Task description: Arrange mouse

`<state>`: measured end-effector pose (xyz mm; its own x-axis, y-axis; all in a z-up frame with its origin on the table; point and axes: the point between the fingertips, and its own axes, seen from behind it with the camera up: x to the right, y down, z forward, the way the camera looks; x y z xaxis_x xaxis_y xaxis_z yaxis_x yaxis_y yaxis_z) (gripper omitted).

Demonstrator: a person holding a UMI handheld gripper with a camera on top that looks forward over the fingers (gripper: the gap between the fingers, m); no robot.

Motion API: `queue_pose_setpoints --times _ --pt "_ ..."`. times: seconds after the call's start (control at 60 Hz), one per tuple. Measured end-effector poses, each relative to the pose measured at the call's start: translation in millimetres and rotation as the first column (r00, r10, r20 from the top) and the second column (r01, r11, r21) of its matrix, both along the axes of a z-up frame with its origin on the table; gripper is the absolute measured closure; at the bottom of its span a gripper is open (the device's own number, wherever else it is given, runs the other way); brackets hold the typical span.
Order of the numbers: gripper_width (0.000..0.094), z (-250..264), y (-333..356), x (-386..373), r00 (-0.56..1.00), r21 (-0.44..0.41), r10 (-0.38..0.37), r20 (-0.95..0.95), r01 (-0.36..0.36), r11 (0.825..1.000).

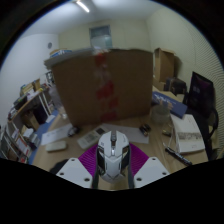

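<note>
A white and grey computer mouse (112, 155) sits between my two fingers, its nose pointing away from me. The purple pads (88, 160) press against its left and right sides, so my gripper (112, 168) is shut on the mouse. It appears held just above the brown desk (150, 140). The underside of the mouse is hidden.
A large cardboard box (105, 85) stands at the back of the desk. Shelves with clutter (25, 115) are on the left. A black chair (200, 100) and white papers (188, 135) are on the right. Small items (88, 133) lie on the desk ahead.
</note>
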<state>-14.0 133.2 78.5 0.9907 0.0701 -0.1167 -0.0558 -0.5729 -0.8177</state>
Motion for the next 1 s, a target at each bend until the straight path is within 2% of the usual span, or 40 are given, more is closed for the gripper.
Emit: queue_pose_setpoints --times 0.083,0.15,0.3,0.467,0.5,0.583,0.683,0.7,0.717,0.733,0.75,0.8,0.817,0.85,1.0 --pt "0.0532 35 -17 -34 0.999 0.043 0.046 -0.01 -0.045 0.998" --pt "0.053 35 -30 -64 0.998 0.043 0.07 0.001 -0.07 0.997" --pt "0.053 -30 -66 -114 0.998 -0.057 0.059 -0.002 -0.06 0.997" --pt "0.0521 -94 -99 -139 0.996 -0.15 0.048 0.071 -0.037 0.988" --pt "0.0524 -92 -94 -138 0.995 -0.107 0.035 0.09 -0.025 0.994" --pt "0.0521 -94 -98 -138 0.995 -0.111 0.005 0.095 0.005 0.994" --pt "0.0393 -93 -96 -139 0.995 -0.147 -0.009 0.101 0.024 0.989" --pt "0.0338 -95 -97 -139 0.994 -0.161 -0.005 0.109 0.023 0.987" --pt "0.0368 -95 -98 -139 0.993 -0.172 -0.004 0.115 0.024 0.985" --pt "0.0348 -95 -100 -138 0.993 -0.184 -0.008 0.119 0.03 0.982" --pt "0.0299 -94 -104 -136 0.993 -0.202 -0.015 0.118 0.039 0.979" --pt "0.0056 -92 -109 -140 0.995 -0.229 -0.031 0.09 0.051 0.972" --pt "0.0034 -88 -111 -143 0.997 -0.225 -0.032 0.076 0.048 0.973" --pt "0.0082 -80 -114 -148 0.998 -0.215 -0.035 0.053 0.045 0.976" --pt "0.0094 -36 -159 -156 0.998 -0.21 -0.041 0.05 0.051 0.976"
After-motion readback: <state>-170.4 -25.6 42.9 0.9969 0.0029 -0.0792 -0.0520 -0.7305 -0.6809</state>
